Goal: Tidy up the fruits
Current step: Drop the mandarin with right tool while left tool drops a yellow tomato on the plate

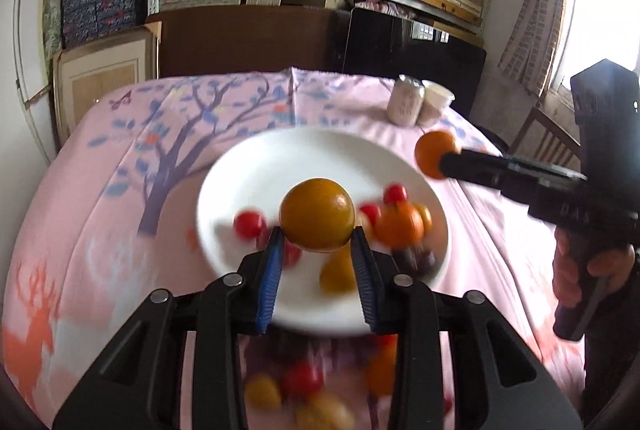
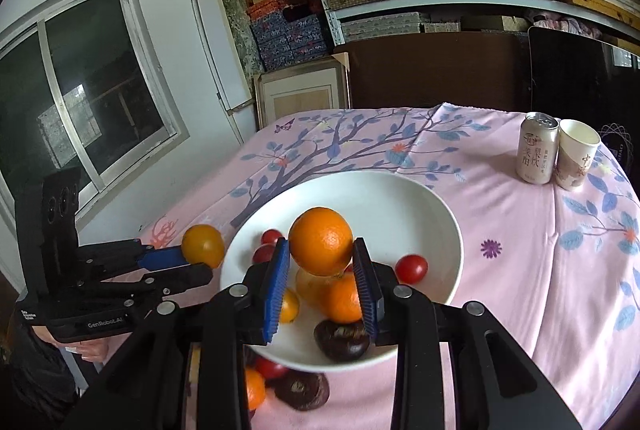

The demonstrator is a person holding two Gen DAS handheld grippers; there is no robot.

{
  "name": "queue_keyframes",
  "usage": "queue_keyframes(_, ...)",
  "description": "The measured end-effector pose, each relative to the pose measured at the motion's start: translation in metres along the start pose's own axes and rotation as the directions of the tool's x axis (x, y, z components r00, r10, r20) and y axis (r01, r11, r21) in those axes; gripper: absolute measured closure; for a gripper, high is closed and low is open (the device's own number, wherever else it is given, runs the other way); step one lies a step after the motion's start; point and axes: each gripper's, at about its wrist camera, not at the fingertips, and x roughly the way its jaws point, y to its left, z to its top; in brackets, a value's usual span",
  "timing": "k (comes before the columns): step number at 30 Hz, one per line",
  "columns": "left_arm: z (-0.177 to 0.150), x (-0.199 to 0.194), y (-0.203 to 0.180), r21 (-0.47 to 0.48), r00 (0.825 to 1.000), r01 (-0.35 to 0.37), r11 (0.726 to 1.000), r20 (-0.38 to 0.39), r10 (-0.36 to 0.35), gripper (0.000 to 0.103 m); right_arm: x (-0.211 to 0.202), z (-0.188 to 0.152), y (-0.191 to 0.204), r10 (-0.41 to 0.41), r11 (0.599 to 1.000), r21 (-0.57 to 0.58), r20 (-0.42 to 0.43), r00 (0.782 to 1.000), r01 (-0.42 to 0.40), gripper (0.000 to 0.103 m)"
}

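The left gripper (image 1: pixel 317 242) has its blue-padded jaws closed on a round yellow-orange tomato (image 1: pixel 317 215), held above the near part of the white round ceramic plate (image 1: pixel 256 166). The right gripper (image 2: pixel 321 254) clamps a bright orange mandarin (image 2: pixel 321 241) between its own blue pads, also above the plate's near half. On the plate lie 3 small red cherry tomatoes (image 2: pixel 411 268), another orange mandarin (image 2: pixel 344 300), a small yellow tomato (image 2: pixel 289 306) and a dark purple-brown mangosteen (image 2: pixel 341 340). Off the plate, on the pink tree-patterned tablecloth (image 2: pixel 520 250) at its near edge, sit a second dark mangosteen (image 2: pixel 302 392) and more red and orange fruit. A pale drink can (image 2: pixel 536 148) and a white paper cup (image 2: pixel 576 154) stand touching at the far right.
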Motion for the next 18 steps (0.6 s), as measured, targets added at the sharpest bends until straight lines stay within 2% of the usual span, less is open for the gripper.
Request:
queue_keyframes(2, 0.011, 0.021, 0.008, -0.05, 0.999, 0.051, 0.997, -0.014, -0.052, 0.068, 0.017, 0.007, -0.01, -0.023, 1.0, -0.003, -0.005, 1.0, 0.023, 0.068)
queue_keyframes(3, 0.016, 0.032, 0.011, -0.074, 0.998, 0.058, 0.996, -0.033, -0.061, 0.065, 0.022, 0.008, -0.014, -0.025, 1.0, -0.01, 0.006, 1.0, 0.025, 0.049)
queue_keyframes(4, 0.017, 0.039, 0.014, -0.088, 0.998, 0.045, 0.995, -0.035, -0.049, 0.039, 0.023, 0.007, -0.016, -0.046, 0.999, -0.012, 0.02, 0.999, 0.047, 0.024)
queue_keyframes(5, 0.019, 0.042, 0.015, -0.096, 0.999, 0.025, 0.995, -0.028, -0.028, 0.013, 0.021, 0.006, -0.019, -0.074, 0.997, -0.007, 0.046, 0.996, 0.075, 0.019)
queue_keyframes(7, 0.017, 0.039, 0.018, -0.102, 1.0, -0.02, 0.995, 0.005, 0.02, 0.01, 0.015, 0.004, -0.021, -0.08, 0.997, -0.009, 0.065, 0.995, 0.081, 0.015)
queue_keyframes(11, 0.006, 0.017, 0.024, -0.103, 1.0, -0.014, 0.995, -0.007, 0.014, 0.009, -0.007, -0.011, -0.016, -0.088, 0.996, 0.001, 0.032, 0.996, 0.088, 0.015)
queue_keyframes(13, -0.002, 0.0, 0.025, -0.09, 1.0, -0.011, 0.996, -0.008, 0.011, 0.009, -0.021, -0.029, 0.001, -0.097, 0.994, -0.046, 0.005, 0.995, 0.097, 0.015)
queue_keyframes(16, -0.024, -0.033, 0.018, -0.034, 1.0, -0.027, 0.999, 0.006, 0.027, 0.009, -0.037, -0.064, 0.043, -0.056, 0.989, -0.142, -0.047, 0.997, 0.049, 0.015)
queue_keyframes(18, -0.042, -0.049, 0.01, 0.013, 0.999, -0.035, 0.999, -0.001, 0.035, 0.009, -0.041, -0.088, 0.07, -0.062, 0.981, -0.189, -0.093, 0.994, 0.043, 0.015)
